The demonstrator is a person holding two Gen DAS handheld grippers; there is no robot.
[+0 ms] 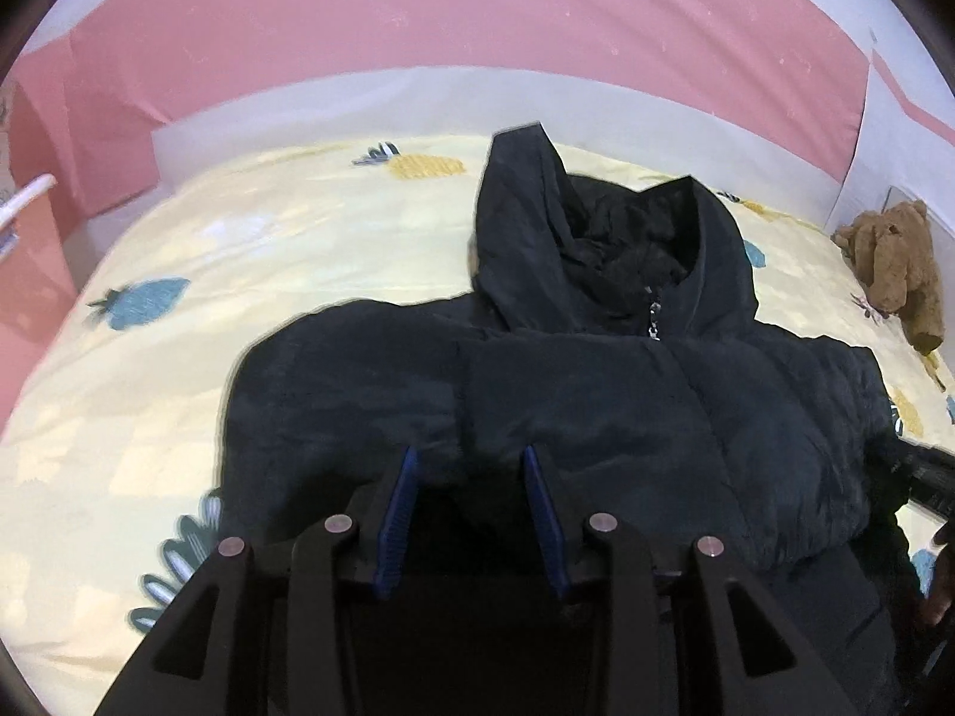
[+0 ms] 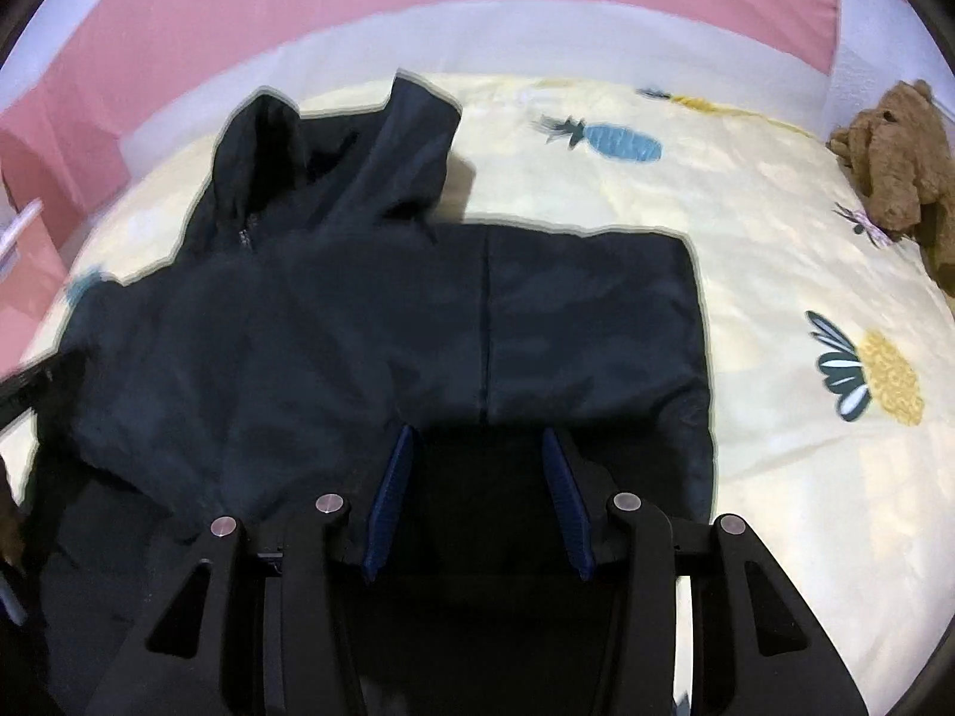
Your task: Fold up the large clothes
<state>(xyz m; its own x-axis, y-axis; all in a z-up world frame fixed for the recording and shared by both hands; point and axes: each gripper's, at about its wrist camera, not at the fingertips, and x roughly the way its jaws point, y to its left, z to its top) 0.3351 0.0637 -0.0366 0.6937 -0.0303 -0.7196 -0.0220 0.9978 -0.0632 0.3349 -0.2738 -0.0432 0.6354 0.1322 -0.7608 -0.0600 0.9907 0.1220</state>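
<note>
Nearest in the left wrist view, the left gripper point(image 1: 468, 453) has its blue pads part-way apart with dark fabric of the black hooded jacket point(image 1: 567, 394) bunched between them; whether the pads actually press on the cloth cannot be told, since the gap is in shadow. In the right wrist view, the right gripper point(image 2: 477, 435) stands much the same, half open, with a fold of the jacket point(image 2: 358, 328) filling the space between its fingers, and the grip equally unclear. The jacket lies spread on the bed point(image 1: 298, 250), front up, its lower part drawn up toward the two grippers. Its zip pull point(image 1: 655, 316) sits at the neck. Beyond it the hood point(image 1: 537, 227) points toward the bed's far edge. A brown plush toy point(image 1: 895, 262) rests at the far right corner. Behind the bed stands a pink wall point(image 1: 418, 12).
</note>
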